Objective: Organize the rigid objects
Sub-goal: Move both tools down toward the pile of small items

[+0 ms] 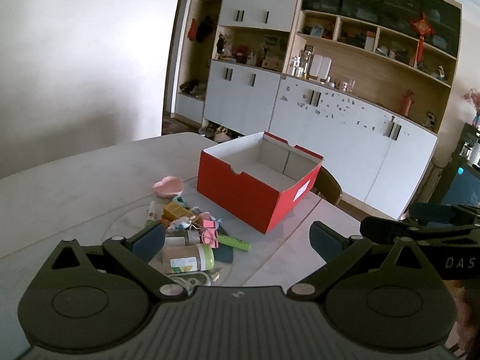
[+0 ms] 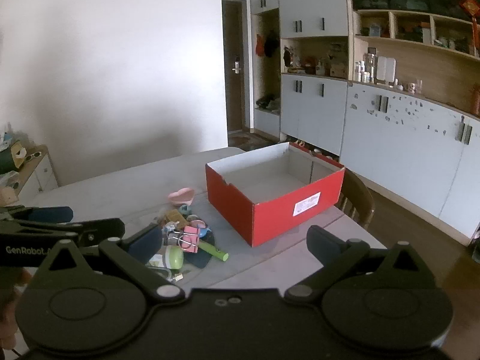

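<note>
Holding both tools tilted downward over a pale table (image 1: 75, 186), I see my left gripper (image 1: 237, 240) and right gripper (image 2: 234, 241) side by side, each with jaws spread wide and nothing between them. Ahead sits an open red cardboard box (image 1: 240, 195), its inside bare (white walls, grey floor). Just left of it lies a heap of small items (image 1: 192, 234): a pink dish (image 1: 168, 186), pink binder clips (image 1: 208, 231), a green-capped bottle (image 1: 189, 258), a green pen-like stick (image 1: 235, 242). White cabinets and wooden shelves (image 1: 345, 114) line the far wall.
</note>
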Demonstrator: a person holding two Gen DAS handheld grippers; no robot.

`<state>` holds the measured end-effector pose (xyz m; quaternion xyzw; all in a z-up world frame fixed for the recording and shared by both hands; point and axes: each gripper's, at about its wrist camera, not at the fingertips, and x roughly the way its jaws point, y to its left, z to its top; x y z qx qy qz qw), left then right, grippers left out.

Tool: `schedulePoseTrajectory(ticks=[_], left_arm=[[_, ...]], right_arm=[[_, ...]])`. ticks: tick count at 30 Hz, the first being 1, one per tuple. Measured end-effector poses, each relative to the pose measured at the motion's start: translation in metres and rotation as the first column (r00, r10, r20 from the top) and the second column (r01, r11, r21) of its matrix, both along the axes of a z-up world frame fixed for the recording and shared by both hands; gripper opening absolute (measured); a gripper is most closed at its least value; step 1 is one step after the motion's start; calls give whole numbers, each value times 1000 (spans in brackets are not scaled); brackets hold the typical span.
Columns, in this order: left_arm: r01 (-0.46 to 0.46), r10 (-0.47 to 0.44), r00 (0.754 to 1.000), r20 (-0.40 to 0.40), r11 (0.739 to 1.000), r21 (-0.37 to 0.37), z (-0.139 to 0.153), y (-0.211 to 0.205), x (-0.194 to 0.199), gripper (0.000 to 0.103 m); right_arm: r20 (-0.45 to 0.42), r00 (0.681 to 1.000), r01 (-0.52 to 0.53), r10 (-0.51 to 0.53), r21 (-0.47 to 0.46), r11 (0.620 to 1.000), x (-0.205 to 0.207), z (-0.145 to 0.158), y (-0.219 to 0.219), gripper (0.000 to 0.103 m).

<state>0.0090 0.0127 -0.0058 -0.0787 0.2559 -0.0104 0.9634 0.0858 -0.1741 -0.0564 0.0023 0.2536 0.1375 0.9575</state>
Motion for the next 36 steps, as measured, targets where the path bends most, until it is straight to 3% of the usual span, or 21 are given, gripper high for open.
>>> schedulePoseTrajectory(ticks=[10,18,22,29,33,36], left_arm=[[-57,57,998,-12,998,22,-4,0,14,103],[-158,158,985,-62,987,1,-19,-4,42,103],[-258,257,962,-94,966,1,-31,-4,57,103],[-375,376,911,-168,926,39,-61,-10,78,103],[-412,410,881,-235,910,45,-87,-15,82,103],[-446,437,857,-273,895,31,-103,-14,81,103]], right_arm=[[-17,996,-88,89,21,996,31,-11,-10,103],[-47,966,-251,253,41,967,78,-24,-28,103],[-80,926,-367,368,27,930,105,-35,-29,103],[-150,823,-554,548,2,832,135,-60,-27,98],[-193,780,-610,595,-22,792,148,-74,-23,95],[-215,767,-627,605,-45,778,152,-85,-17,94]])
